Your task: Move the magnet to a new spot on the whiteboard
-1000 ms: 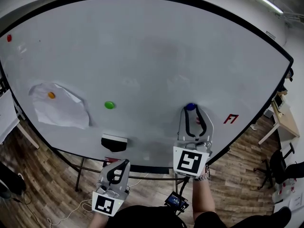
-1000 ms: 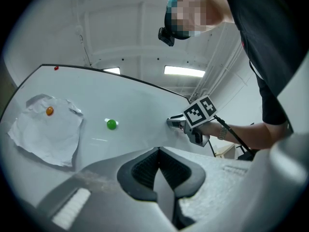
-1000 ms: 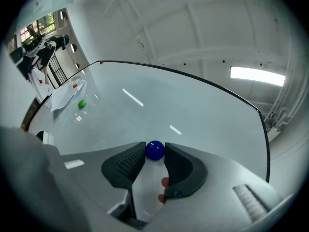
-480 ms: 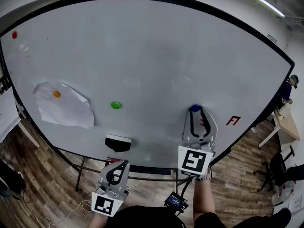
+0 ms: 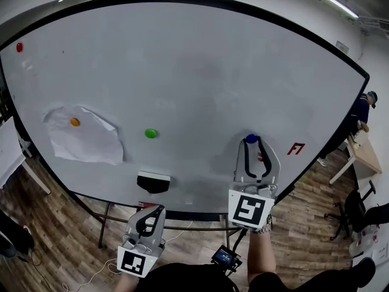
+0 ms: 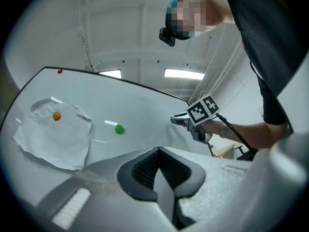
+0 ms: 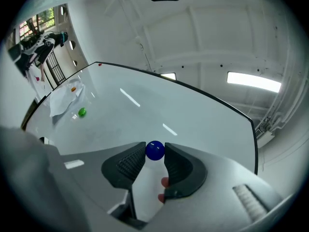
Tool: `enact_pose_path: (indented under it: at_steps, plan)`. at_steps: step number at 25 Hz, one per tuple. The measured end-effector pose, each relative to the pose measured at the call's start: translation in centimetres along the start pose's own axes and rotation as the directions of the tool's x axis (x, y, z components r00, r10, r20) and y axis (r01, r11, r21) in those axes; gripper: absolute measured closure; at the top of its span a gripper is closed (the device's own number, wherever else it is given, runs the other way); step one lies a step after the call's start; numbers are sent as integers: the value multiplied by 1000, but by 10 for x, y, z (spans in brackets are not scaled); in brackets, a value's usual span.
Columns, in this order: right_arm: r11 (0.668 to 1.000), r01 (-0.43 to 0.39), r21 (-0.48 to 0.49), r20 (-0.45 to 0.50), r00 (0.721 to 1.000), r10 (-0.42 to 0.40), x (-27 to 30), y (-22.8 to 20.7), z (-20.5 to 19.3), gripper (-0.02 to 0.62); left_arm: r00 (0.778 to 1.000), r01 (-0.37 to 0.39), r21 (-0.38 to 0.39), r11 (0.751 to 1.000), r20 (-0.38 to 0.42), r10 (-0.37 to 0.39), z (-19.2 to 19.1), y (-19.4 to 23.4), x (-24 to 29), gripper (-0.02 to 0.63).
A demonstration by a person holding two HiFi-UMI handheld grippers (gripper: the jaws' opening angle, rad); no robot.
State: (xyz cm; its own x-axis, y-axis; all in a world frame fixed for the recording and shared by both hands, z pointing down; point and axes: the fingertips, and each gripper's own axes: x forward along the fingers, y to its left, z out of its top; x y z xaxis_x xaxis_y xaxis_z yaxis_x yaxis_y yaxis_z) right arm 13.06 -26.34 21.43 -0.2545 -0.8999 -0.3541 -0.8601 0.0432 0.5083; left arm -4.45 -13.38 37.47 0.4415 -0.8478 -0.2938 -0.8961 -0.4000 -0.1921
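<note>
Right tongs [image 7: 155, 150]: the dark, ribbed pads at the tips press on either side of the blue magnet [image 7: 154, 150], a small glossy ball. The jaws stand fairly wide, only as far apart as the ball is broad. Behind the tips the jaws are pale grey matte plastic that curves outward. The magnet sits right at the tip end of the tongs and against the whiteboard [image 5: 182, 72], low on the board's right part. The marker cube [image 5: 250, 210] sits at the rear of these tongs, above the person's wrist.

Left tongs [image 6: 158, 151]: pads brought together, nothing between them. Held low, below the board's bottom edge and well apart from the blue magnet.

The board is a smooth white sheet with a faint sheen and a thin black frame. A round green magnet [image 5: 151, 133] lies to the left of the blue one, at about the same height. Further left, an orange magnet [image 5: 75, 121] pins a crumpled sheet of white paper [image 5: 91, 142]. A red magnet [image 5: 19, 47] sits near the top left corner. An eraser [image 5: 153, 181] with a white top and dark body clings low on the board. A red scrawl [image 5: 296, 148] lies to the right of the right tongs. Wood plank floor [image 5: 55, 224] below.
</note>
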Motion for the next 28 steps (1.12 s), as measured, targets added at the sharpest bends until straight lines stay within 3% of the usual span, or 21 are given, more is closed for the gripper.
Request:
enact_pose_path:
  at_steps: [17,28]
  plan:
    - [999,18,26,-53,998,-16,-45,12,15,469,994,106,-47,993,-4,-107,1,1,-20,604]
    - [995,44,90,-43,998,-41,-81,19,25,469,977,214,-68,974,26,-213,2,-3,-16,604]
